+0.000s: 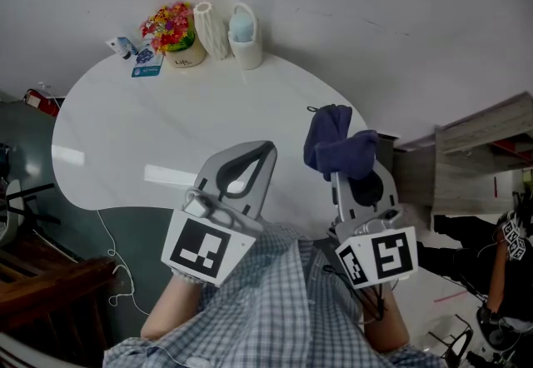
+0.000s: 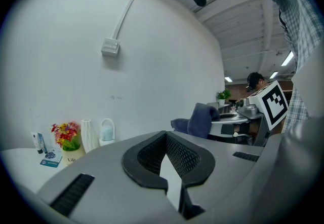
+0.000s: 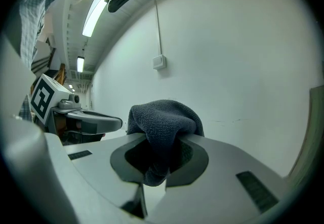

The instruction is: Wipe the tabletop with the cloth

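Over the tabletop's [image 1: 158, 137] right edge: cloth [image 1: 337, 146], dark blue, terry-like, bunched. It appears to be held clear of the surface.

Right gripper [image 1: 348, 175]: jaws closed on a fold of the cloth, the bulk heaped over the tips, a tail hanging down between the pads.

Left gripper [image 1: 270, 146]: held over the tabletop's near edge, jaws brought together at the tips, nothing gripped.

At the tabletop's far edge: flower pot [image 1: 171, 32] and ribbed vase [image 1: 213, 30], well apart from the cloth.

Handling, as judged: light, soft, limp, unbreakable; likely to bunch when dragged. A pinch through the middle of the bundle is advised, so that a broad flap is left to be pressed flat.
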